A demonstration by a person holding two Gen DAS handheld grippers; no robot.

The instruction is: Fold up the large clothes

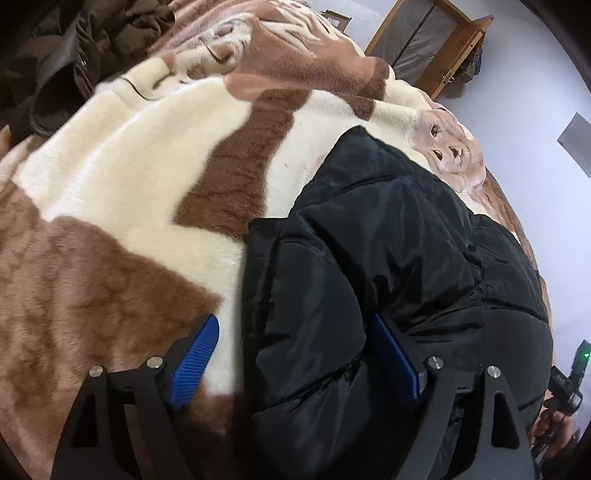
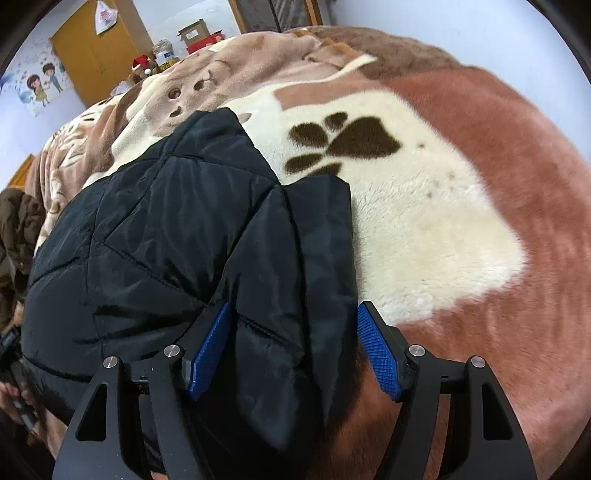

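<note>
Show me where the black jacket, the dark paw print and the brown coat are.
black jacket [image 2: 166,229], right wrist view, its quilted middle.
dark paw print [image 2: 365,138], right wrist view, the large pad.
brown coat [image 1: 66,48], left wrist view, its crumpled folds.

We are in a home bedroom: a plush brown and cream blanket [image 2: 424,229] with a paw print [image 2: 343,142] covers a bed, a yellow wooden door [image 2: 96,51] stands behind it, a cartoon poster [image 2: 38,86] hangs on the wall, and boxes [image 2: 195,31] pile at the bed's far edge.
</note>
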